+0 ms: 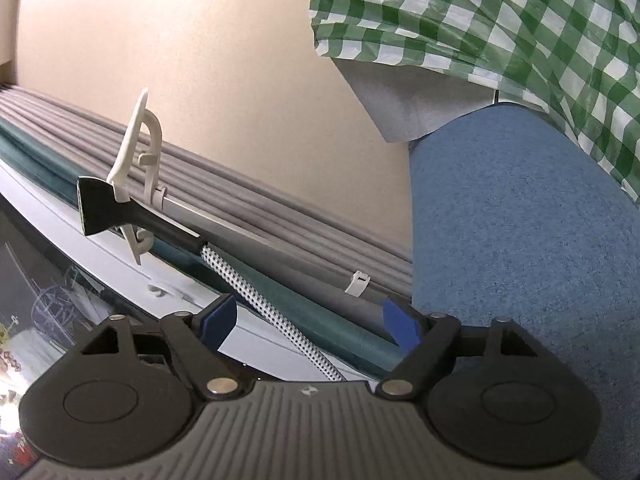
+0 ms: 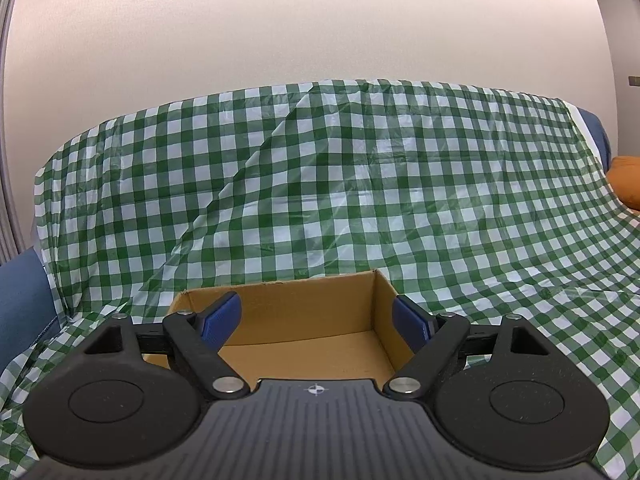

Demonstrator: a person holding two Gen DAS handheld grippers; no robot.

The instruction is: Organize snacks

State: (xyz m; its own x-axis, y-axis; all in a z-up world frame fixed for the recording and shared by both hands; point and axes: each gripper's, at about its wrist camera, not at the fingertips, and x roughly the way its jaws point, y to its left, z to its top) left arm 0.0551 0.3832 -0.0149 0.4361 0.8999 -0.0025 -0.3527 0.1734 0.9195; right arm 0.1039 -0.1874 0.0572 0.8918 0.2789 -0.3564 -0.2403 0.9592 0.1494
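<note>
A: Right gripper [image 2: 316, 322] hangs with its jaws wide and nothing between them, and the cardboard box [image 2: 304, 320] sits just ahead and below, on the checked cloth [image 2: 320, 168].

B: The part of its floor I can see is bare. It looks light and stiff; I'd take a side wall near the rim.

A: Left gripper [image 1: 310, 326] is spread wide too, empty, aimed off toward the blinds [image 1: 240, 184].

B: No snacks in sight from either camera.

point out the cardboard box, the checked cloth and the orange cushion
cardboard box [image 2: 296, 312], right wrist view, on its inner back wall
checked cloth [image 2: 360, 168], right wrist view, on the part draped over the sofa back
orange cushion [image 2: 626, 180], right wrist view, on its visible corner at the right edge
</note>
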